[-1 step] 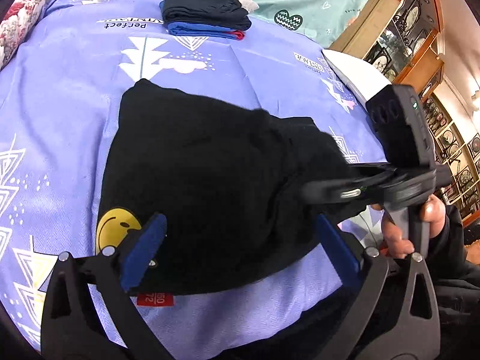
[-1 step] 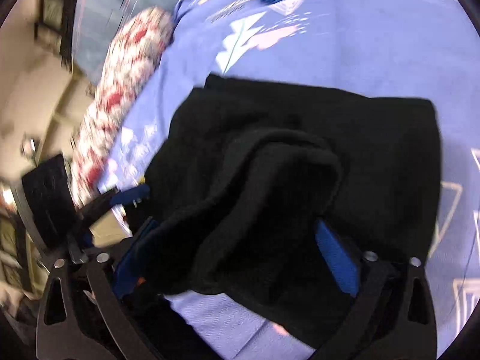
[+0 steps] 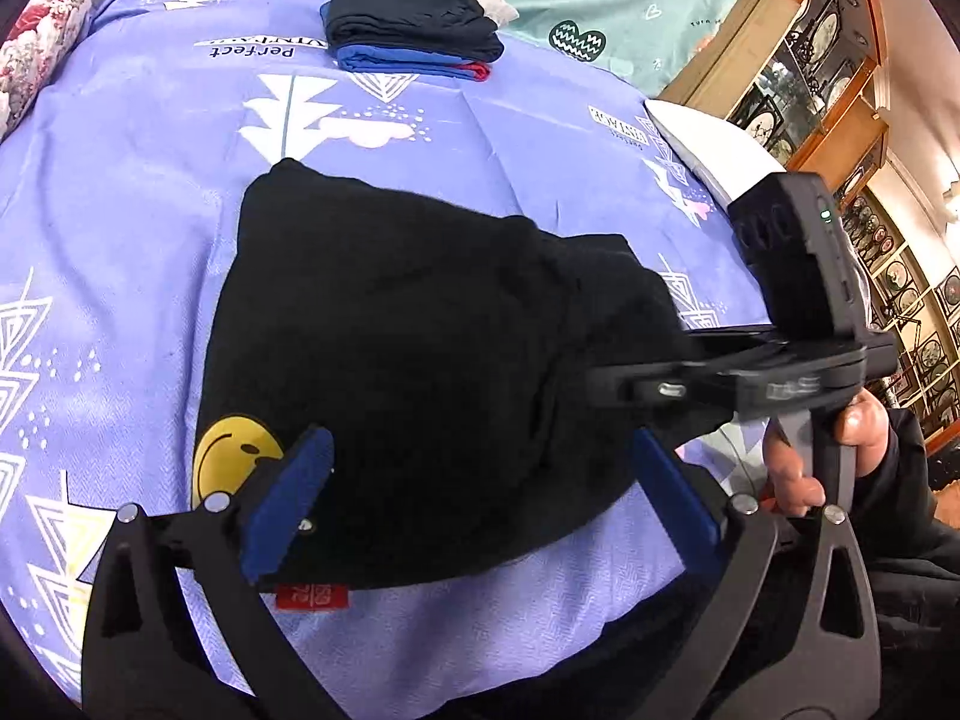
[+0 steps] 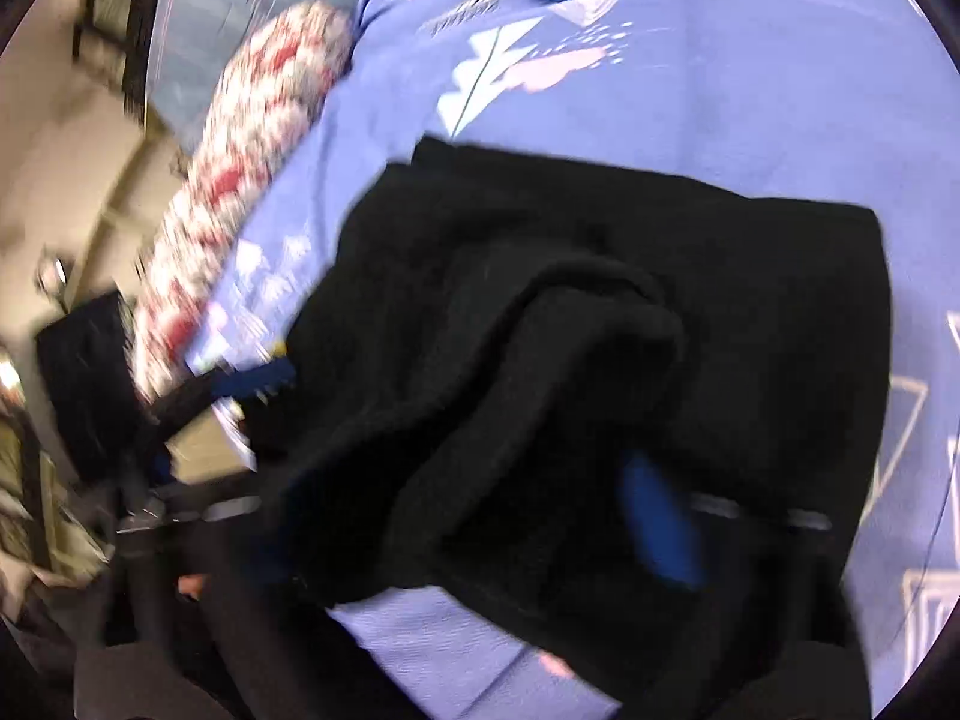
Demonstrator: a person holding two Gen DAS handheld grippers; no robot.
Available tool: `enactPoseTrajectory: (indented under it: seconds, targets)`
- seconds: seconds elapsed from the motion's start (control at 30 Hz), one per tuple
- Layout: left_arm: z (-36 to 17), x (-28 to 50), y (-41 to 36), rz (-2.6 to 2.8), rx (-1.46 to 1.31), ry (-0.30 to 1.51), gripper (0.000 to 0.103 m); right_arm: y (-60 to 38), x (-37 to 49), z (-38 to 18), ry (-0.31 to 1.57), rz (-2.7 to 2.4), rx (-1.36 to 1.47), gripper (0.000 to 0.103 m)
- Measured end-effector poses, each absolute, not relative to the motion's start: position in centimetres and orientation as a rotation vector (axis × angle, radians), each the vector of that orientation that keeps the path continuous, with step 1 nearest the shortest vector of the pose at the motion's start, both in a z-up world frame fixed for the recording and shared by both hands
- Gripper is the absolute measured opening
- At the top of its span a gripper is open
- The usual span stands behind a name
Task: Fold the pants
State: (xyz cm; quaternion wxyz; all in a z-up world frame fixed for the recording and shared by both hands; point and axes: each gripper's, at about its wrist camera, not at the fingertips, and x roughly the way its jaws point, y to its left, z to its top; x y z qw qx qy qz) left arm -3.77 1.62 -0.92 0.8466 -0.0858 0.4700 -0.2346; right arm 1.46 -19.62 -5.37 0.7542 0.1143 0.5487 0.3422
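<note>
Two tools: my left tool (image 3: 474, 504) hangs with its blue pads spread wide and nothing between them; my right tool (image 4: 480, 480) is half buried in black cloth and blurred, so I cannot tell whether it pinches the fabric or only pushes under it.
Pants: the black pants (image 3: 408, 360) lie on the bed's lilac sheet (image 3: 150, 192), straight ahead of my left tool and partly between its pads, already doubled into a thick pad with one bunched hump on the side toward my right tool.
Handling: my judgement is soft, fleecy, light and limp; it will sag and slump where unsupported, and thick layers may slip apart unless all are caught together.
Where to hold: I would take the near folded edge at its two corners, one per tool, biting through every layer.
Badge: a yellow smiley face (image 3: 231, 456) sits just beyond my left tool's left pad.
Tag: a small red label (image 3: 312, 597) pokes out under the near edge; its white print is too small to read.
Writing: the sheet reads "Perfect VINTAGE", upside down from here.
Beyond: a folded stack of dark and blue clothes (image 3: 414, 30) sits well ahead.
</note>
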Motion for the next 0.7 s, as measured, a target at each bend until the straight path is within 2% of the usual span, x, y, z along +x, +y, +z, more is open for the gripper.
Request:
enactPoseTrajectory:
  seconds: [0.1,0.27,0.33,0.37,0.4,0.5,0.53,0.6,0.7]
  targets:
    - [-0.3,-4.1,2.1,-0.498,-0.190,0.965,0.101,-20.8,1.0,-3.5,1.110,0.755,0.267,0.034]
    - [0.8,-4.4,1.9,-0.525,-0.195,0.936,0.101,-25.1,-0.2,3.0,0.921,0.675,0.254,0.033]
    - [0.2,-4.2,1.2,-0.544,-0.179,0.957,0.101,-27.1,-0.2,3.2,0.945,0.613,0.248,0.035]
    - [-0.6,-3.9,0.7,-0.553,-0.173,0.982,0.101,-28.2,0.2,2.2,0.983,0.563,0.257,0.039]
    - [-1.4,-3.5,0.1,-0.558,-0.164,1.010,0.101,-28.9,0.7,0.7,1.027,0.523,0.271,0.048]
    - [-3.1,-3.0,-1.0,-0.545,-0.124,1.062,0.101,-29.3,2.0,-5.4,1.214,0.484,0.290,0.062]
    - [-2.9,-3.2,-1.0,-0.548,-0.118,1.051,0.101,-29.7,1.7,-5.8,1.206,0.491,0.317,0.062]
    - [-1.9,-3.7,-0.9,-0.564,-0.119,1.029,0.101,-30.5,1.2,-4.2,1.161,0.471,0.300,0.063]
    - [-0.4,-4.8,-1.3,-0.636,-0.111,0.978,0.101,-31.6,-0.7,1.7,0.970,0.410,0.241,0.065]
